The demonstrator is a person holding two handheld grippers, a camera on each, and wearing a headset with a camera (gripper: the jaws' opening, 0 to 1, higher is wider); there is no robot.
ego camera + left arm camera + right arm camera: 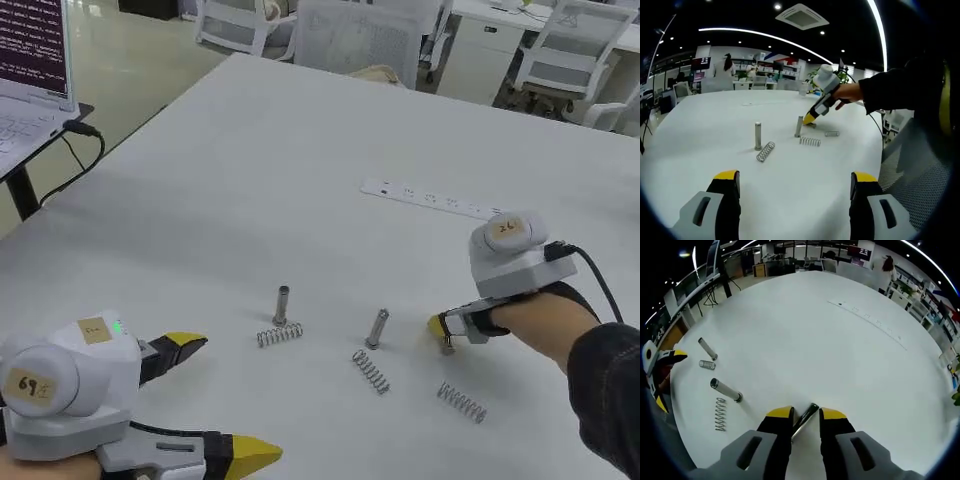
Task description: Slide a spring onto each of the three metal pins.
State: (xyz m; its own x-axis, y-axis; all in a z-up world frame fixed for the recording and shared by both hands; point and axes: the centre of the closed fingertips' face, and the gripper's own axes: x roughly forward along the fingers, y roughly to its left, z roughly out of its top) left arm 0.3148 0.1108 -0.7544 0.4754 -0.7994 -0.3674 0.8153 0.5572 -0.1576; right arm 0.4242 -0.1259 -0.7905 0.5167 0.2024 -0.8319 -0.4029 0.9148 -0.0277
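Steel third pin (pixel 803 423) sits slantwise between the right tool's (pixel 806 413) jaws, bottom centre of the right gripper view. The jaws are drawn close either side of it; can't tell if they actually pinch it. The left tool (pixel 795 176) is wide apart and empty, at lower left of the head view.

The left pin (pixel 282 303) and middle pin (pixel 377 327) stand free on the white worktop (pixel 300 180) at mid-frame, no spring on any. Loose on the worktop:
- first spring (pixel 279 335), just beside the left pin's base
- second spring (pixel 370 371), below the middle pin
- third spring (pixel 461 402), at lower right

Risks:
- An off-axis hold on the third pin likely lets it pivot or slip out when a spring pushes on it.
- The standing pins look unanchored, so a tool brushing past probably topples them.
- Springs roll, or squash if clamped hard.
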